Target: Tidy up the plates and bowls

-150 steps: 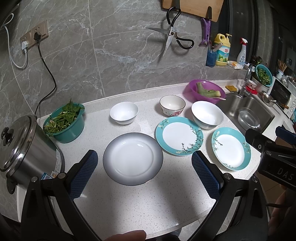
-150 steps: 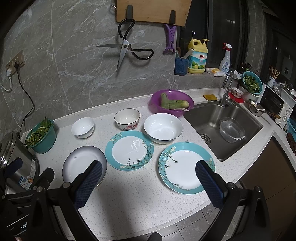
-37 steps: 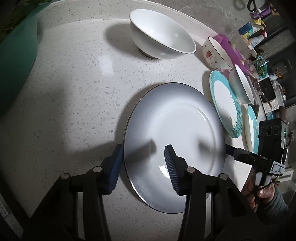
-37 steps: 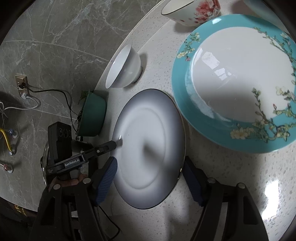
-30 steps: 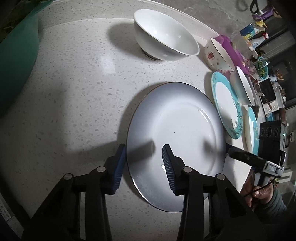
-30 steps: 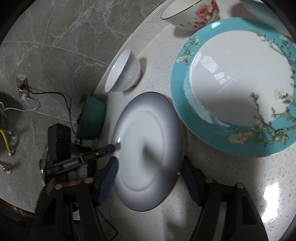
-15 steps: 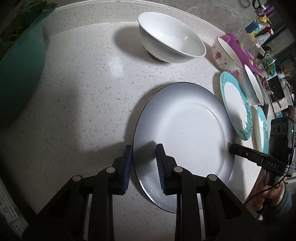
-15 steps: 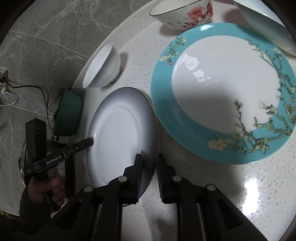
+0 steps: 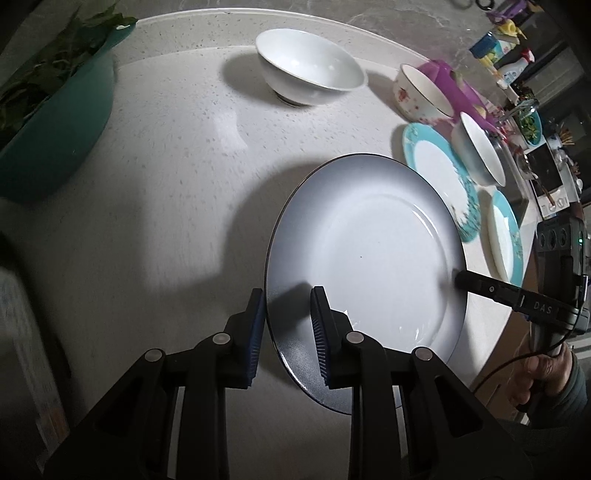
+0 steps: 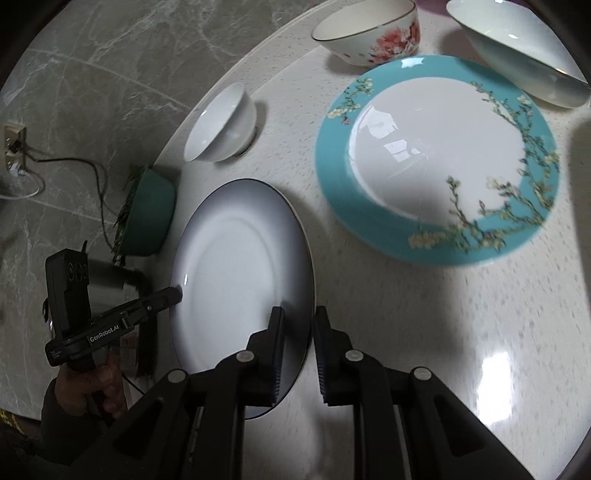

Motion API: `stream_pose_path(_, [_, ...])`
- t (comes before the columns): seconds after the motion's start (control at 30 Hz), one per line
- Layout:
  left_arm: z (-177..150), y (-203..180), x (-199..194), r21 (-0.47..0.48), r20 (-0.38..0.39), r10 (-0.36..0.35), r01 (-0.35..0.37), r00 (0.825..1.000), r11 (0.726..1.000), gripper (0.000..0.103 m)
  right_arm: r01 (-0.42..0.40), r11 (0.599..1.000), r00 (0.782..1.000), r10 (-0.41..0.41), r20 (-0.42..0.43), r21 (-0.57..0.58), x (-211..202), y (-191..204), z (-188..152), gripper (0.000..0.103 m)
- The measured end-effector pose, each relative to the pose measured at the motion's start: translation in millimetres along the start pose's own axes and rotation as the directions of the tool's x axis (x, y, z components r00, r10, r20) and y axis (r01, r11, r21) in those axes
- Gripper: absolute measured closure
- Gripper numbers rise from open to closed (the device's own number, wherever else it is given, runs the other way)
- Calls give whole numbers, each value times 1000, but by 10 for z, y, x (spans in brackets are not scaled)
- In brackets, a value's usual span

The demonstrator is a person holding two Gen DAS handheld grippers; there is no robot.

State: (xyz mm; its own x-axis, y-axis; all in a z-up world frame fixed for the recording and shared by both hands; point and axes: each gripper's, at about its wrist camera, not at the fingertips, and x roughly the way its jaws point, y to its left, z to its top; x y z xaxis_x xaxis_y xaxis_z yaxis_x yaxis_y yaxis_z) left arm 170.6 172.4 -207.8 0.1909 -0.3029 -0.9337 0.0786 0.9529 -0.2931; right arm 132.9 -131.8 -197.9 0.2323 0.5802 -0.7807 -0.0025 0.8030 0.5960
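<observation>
A grey-rimmed white plate (image 9: 369, 251) (image 10: 240, 280) hangs a little above the counter, casting a shadow to its left. My left gripper (image 9: 287, 295) is shut on its near rim; in the right wrist view the left gripper (image 10: 173, 295) shows at the plate's far edge. My right gripper (image 10: 299, 314) is shut on the opposite rim, and in the left wrist view the right gripper (image 9: 458, 275) shows at the plate's far side. Beside the held plate lies a teal floral plate (image 9: 436, 166) (image 10: 436, 155), with a second teal plate (image 9: 504, 236) beyond it.
A small white bowl (image 9: 310, 70) (image 10: 221, 125), a floral bowl (image 9: 421, 96) (image 10: 369, 29) and a large white bowl (image 9: 480, 151) (image 10: 517, 48) stand along the back. A green bowl of greens (image 9: 48, 122) (image 10: 147, 218) sits at the left, by a steel pot (image 10: 107, 280).
Both grippers closed onto the grey-rimmed plate's opposite rims. The plate has since come up off the counter and shifted toward the teal plate.
</observation>
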Motion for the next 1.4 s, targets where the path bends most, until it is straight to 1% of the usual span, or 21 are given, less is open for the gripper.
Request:
stream_pose_path(0.03, [-58,-39,-26,-3,6,20,-20,1000,1000,81,-1,1000,1000,1,-4,-3,-35,-3,-50,85])
stream_pose_path(0.17, [-353,-247,-55,-5,-10,18,-18,1000,1000,81,5,1000,1000,-5,-21,-12,-175,-70,-259,85])
stream_pose_path(0.3, [-685,-533,37,1,-35,22,-22,999,1000,81,23,1000,999,-23,-43,-2,-275,-237,-446,84])
stream_pose_path(0.4, [-891,-666,116,-3,-51,20,-20,998,1000,81,44,999,998,-44,-52,-5,-324,-362,-554,84])
stream_pose_path(0.5, [-1051,-746,172,-16,-51,27,-27,998,999,81,54,998,997,-55,-53,-18,-355,-439,-611,84])
stream_pose_path(0.6, [-1136,-784,206,-15,-49,46,-47,998,999,81,57,998,997,-59,-57,-37,-340,-462,-646,84])
stream_pose_path(0.87, [-1115,-767,313,-31,-54,59,-61,997,998,80,84,992,994,-90,-62,-97,-273,-463,-711,82])
stream_pose_path(0.93, [-1107,-752,289,-35,-42,63,-64,997,997,79,88,989,994,-95,-60,-115,-260,-449,-720,82])
stream_pose_path(1.03, [-1087,-688,283,-76,-18,45,-46,999,996,78,86,987,994,-94,-51,-138,-234,-425,-731,78])
stream_pose_path(1.1, [-1091,-649,256,-102,3,32,-32,999,994,78,65,988,996,-73,-47,-141,-242,-429,-739,70])
stream_pose_path(1.13, [-1091,-622,215,-119,27,34,-30,999,992,75,59,988,997,-65,-35,-145,-267,-426,-745,52])
stream_pose_path(1.17, [-1090,-599,168,-131,50,36,-29,998,991,63,79,984,997,-81,-6,-158,-315,-410,-751,18])
stream_pose_path(1.2, [-1070,-581,91,-143,85,35,-23,996,989,52,102,979,995,-98,29,-178,-386,-405,-764,5])
stream_pose_path(1.23, [-1059,-580,33,-149,117,34,-16,993,989,33,101,977,994,-92,57,-190,-452,-412,-765,0])
stream_pose_path(1.27, [-1035,-584,-54,-152,165,28,-3,986,988,21,93,976,994,-79,81,-195,-521,-435,-771,0])
stream_pose_path(1.3, [-1018,-598,-116,-151,200,27,3,979,989,19,82,979,993,-63,102,-188,-601,-498,-776,0])
stream_pose_path(1.33, [-990,-626,-176,-150,230,28,7,973,989,14,70,982,992,-50,114,-178,-648,-551,-775,0])
stream_pose_path(1.37, [-965,-661,-220,-146,248,17,20,969,989,10,40,987,991,-19,133,-154,-722,-647,-784,0])
stream_pose_path(1.4, [-943,-711,-261,-144,269,-6,46,963,989,8,-22,992,986,42,159,-120,-818,-771,-808,0])
